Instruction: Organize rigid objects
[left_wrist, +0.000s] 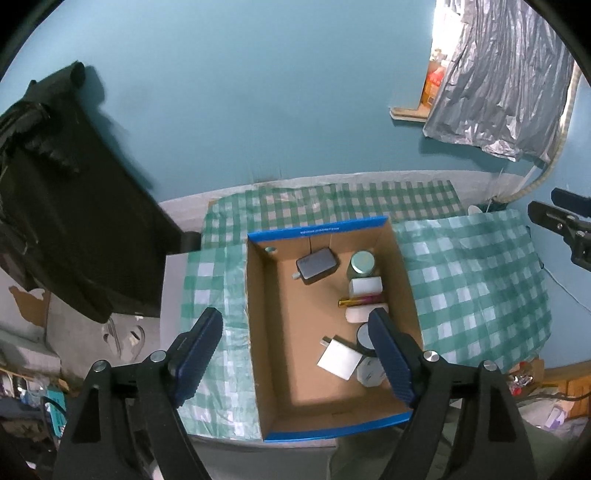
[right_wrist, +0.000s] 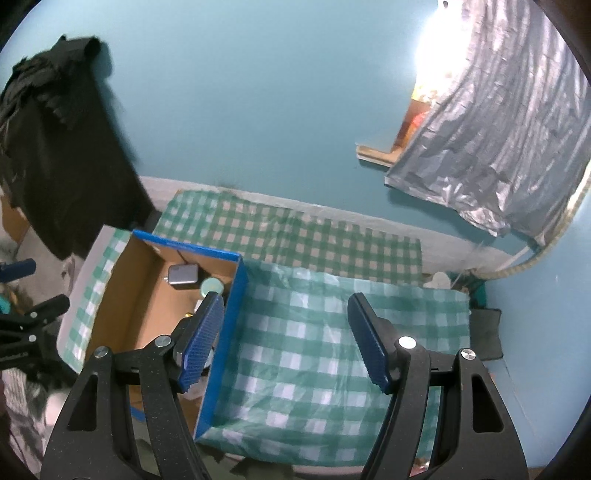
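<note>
A cardboard box with a blue rim (left_wrist: 317, 229) (right_wrist: 184, 246) sits on the checked cloth. Inside lie a dark grey charger (left_wrist: 317, 265) (right_wrist: 183, 274), a teal round tin (left_wrist: 362, 263) (right_wrist: 211, 285), a white block (left_wrist: 365, 287), a gold and pink tube (left_wrist: 360, 302), a white oval piece (left_wrist: 358, 314), a white square adapter (left_wrist: 340, 357) and a grey round lid (left_wrist: 364, 338). My left gripper (left_wrist: 297, 325) hangs open above the box with nothing between its fingers. My right gripper (right_wrist: 286, 310) is open over the cloth right of the box, also holding nothing.
The green checked cloth (left_wrist: 472, 280) (right_wrist: 314, 332) covers the table to the right of the box. Black fabric (left_wrist: 55, 184) hangs at the left. A silver foil sheet (left_wrist: 498, 81) hangs on the teal wall at the upper right. The right gripper's body (left_wrist: 561, 225) shows at the left wrist view's right edge.
</note>
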